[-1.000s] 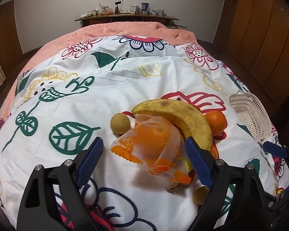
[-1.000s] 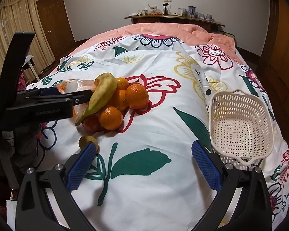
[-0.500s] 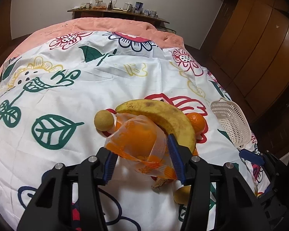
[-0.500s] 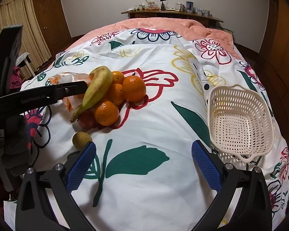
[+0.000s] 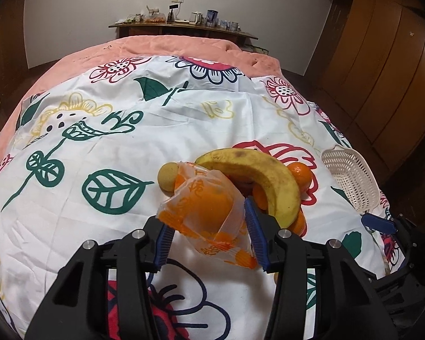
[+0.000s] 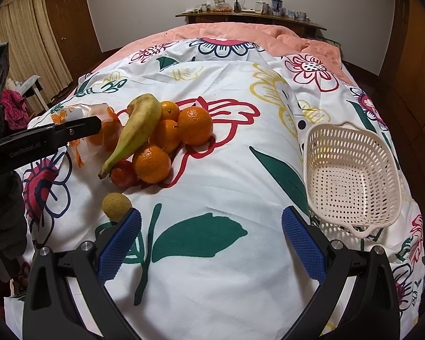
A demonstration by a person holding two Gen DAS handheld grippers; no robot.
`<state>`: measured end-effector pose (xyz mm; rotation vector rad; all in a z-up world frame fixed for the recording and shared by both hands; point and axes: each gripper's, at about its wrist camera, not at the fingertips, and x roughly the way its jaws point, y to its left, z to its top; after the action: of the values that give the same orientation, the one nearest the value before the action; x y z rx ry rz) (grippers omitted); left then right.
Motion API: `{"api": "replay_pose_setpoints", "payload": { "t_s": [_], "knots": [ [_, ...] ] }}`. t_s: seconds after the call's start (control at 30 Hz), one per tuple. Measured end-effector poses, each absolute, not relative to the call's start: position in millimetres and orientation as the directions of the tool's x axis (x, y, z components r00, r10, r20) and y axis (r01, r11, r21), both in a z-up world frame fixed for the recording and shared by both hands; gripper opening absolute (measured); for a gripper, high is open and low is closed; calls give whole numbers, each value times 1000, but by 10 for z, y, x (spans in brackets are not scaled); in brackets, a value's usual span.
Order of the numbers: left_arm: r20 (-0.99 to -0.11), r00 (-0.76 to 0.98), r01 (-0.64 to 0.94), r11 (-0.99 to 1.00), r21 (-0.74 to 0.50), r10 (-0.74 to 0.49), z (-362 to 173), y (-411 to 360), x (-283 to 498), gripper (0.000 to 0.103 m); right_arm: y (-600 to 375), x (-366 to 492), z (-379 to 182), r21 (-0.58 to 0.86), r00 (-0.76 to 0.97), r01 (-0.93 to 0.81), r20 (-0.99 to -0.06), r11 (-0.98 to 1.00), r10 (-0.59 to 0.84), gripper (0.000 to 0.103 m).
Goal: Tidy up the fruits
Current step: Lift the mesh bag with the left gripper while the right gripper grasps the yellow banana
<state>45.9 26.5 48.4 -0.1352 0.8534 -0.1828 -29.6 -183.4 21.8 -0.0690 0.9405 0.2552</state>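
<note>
My left gripper (image 5: pixel 209 236) is shut on a plastic-wrapped orange (image 5: pixel 205 204), also seen in the right wrist view (image 6: pixel 104 130) behind the left gripper's finger (image 6: pixel 76 127). A banana (image 5: pixel 257 175) (image 6: pixel 136 124) lies over a pile of oranges (image 6: pixel 194 126). A red fruit (image 6: pixel 123 174) sits at the pile's near edge. Small tan round fruits lie by the pile (image 5: pixel 168 174) (image 6: pixel 116 206). The white perforated basket (image 6: pixel 351 172) (image 5: pixel 351 177) stands empty to the right. My right gripper (image 6: pixel 211 240) is open and empty above the bedsheet, between pile and basket.
All lies on a bed with a flowered white sheet (image 6: pixel 212 192) over a pink blanket (image 5: pixel 167 48). A wooden shelf with small items (image 5: pixel 184 24) stands at the far wall. Wooden wardrobes (image 5: pixel 382 70) stand right, curtains and a door (image 6: pixel 70 22) left.
My left gripper has closed from wide open onto the wrapped orange. The right gripper has barely moved.
</note>
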Motion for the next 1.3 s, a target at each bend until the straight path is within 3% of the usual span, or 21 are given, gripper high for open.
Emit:
{"api": "replay_pose_setpoints", "payload": {
  "t_s": [0.3, 0.57, 1.03, 1.3],
  "knots": [
    [-750, 627, 94, 977, -194, -209, 395, 199, 541, 57, -1834, -298, 214, 55, 562, -246, -806, 968, 189, 98],
    [-752, 620, 97, 973, -210, -224, 354, 231, 611, 52, -1828, -299, 244, 58, 565, -256, -801, 965, 198, 98],
    [-648, 754, 3, 986, -164, -110, 776, 580, 389, 52, -1396, 247, 520, 80, 555, -356, -783, 931, 280, 98],
    [-655, 748, -17, 984, -176, -105, 731, 681, 376, 52, -1025, 570, 427, 29, 523, -410, -812, 912, 261, 80]
  ]
}}
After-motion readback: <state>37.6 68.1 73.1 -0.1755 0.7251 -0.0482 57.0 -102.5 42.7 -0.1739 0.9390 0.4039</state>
